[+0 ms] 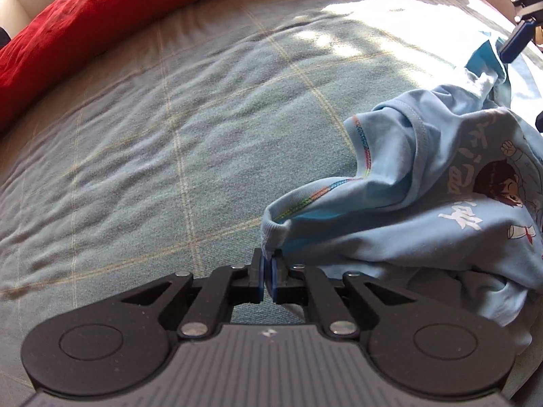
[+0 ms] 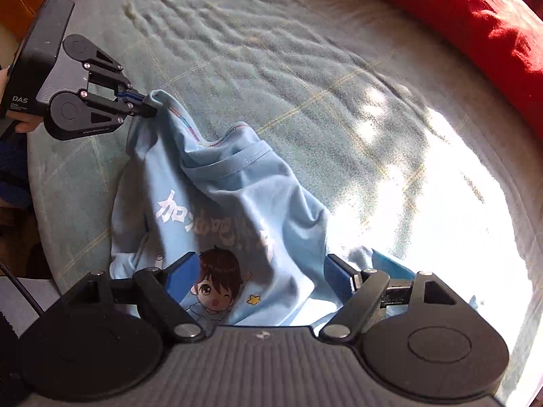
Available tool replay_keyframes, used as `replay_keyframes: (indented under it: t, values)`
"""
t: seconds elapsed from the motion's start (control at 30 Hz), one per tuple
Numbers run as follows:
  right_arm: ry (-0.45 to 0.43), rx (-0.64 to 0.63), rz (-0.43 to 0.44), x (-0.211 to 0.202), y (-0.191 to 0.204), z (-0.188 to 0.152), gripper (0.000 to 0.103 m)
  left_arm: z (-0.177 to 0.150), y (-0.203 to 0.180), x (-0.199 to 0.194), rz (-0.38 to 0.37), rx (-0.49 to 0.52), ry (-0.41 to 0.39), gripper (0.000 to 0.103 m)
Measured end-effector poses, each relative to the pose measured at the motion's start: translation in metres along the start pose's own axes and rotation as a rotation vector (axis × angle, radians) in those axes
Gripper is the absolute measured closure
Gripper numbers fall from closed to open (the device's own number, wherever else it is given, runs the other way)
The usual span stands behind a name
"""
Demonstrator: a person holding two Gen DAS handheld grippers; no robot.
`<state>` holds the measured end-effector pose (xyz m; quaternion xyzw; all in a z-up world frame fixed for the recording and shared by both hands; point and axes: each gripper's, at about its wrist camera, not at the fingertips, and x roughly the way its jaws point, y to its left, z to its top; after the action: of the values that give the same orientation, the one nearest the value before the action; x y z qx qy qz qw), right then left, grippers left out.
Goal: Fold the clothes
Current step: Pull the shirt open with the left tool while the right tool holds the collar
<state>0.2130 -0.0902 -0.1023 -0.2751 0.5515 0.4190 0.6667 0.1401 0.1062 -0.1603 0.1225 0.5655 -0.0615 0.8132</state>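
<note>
1. In the right wrist view, far left, the left gripper point(image 2: 149, 103) reaches in from a person's hand point(image 2: 23, 125) at the picture's edge. Its jaws are clenched on the collar edge of a shirt point(image 2: 237, 203), lifting that corner off the bed.
2. The shirt is light blue, crumpled and bunched, not laid flat. Its collar rim carries rainbow stitching. White printed characters run across the front above a cartoon child with brown hair and a small yellow star.
3. From the pinched collar the cloth hangs down and right, then pools on the bedcover point(image 2: 305, 68) close to the camera.
4. The right gripper point(image 2: 261, 279) is released, jaws wide apart. The shirt's printed front lies between and under its blue pads point(image 2: 183, 278); whether they touch the cloth cannot be told.
5. The bedcover is grey-green with pale yellow check lines and many wrinkles. A strong patch of sunlight washes out its right side.
6. A red blanket point(image 2: 475, 17) lies along the far right edge of the bed, well apart from the shirt.
7. In the left wrist view, the red blanket point(image 1: 85, 17) runs along the top left, the left gripper point(image 1: 267, 268) pinches the collar point(image 1: 271, 234) at centre, and the shirt point(image 1: 424, 220) heaps to the right. The right gripper point(image 1: 516, 39) shows at the top right corner.
</note>
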Motion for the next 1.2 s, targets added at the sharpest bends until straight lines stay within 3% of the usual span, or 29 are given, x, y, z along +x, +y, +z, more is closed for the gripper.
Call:
replay_keyframes:
  t: [0.2, 0.27, 0.43, 0.5, 0.6, 0.97, 1.03, 1.2]
  values:
    - [0.072, -0.068, -0.009, 0.049, -0.043, 0.025, 0.023, -0.007, -0.001, 0.006, -0.004, -0.002, 0.018, 0.101]
    - [0.116, -0.114, -0.006, 0.067, -0.049, 0.027, 0.030, -0.007, -0.001, 0.007, -0.003, -0.003, 0.017, 0.101]
    - [0.189, -0.144, 0.065, 0.087, -0.053, 0.018, 0.062, -0.006, 0.000, 0.007, -0.001, -0.016, 0.017, 0.101]
    - [0.189, -0.141, 0.043, 0.087, -0.055, 0.016, 0.079, -0.002, 0.000, 0.005, 0.008, -0.011, 0.008, 0.101]
    - [0.154, -0.083, 0.013, 0.077, -0.065, 0.016, 0.090, 0.013, 0.005, 0.001, 0.021, -0.002, -0.019, 0.101]
    - [0.064, 0.117, -0.214, 0.039, -0.118, 0.010, 0.092, 0.130, 0.018, 0.015, 0.091, 0.109, -0.203, 0.101]
    - [0.052, 0.167, -0.255, 0.034, -0.128, 0.008, 0.091, 0.152, 0.017, 0.021, 0.098, 0.119, -0.229, 0.092]
    - [0.024, 0.238, -0.283, 0.023, -0.130, 0.000, 0.085, 0.175, 0.003, 0.039, 0.088, 0.137, -0.211, 0.086]
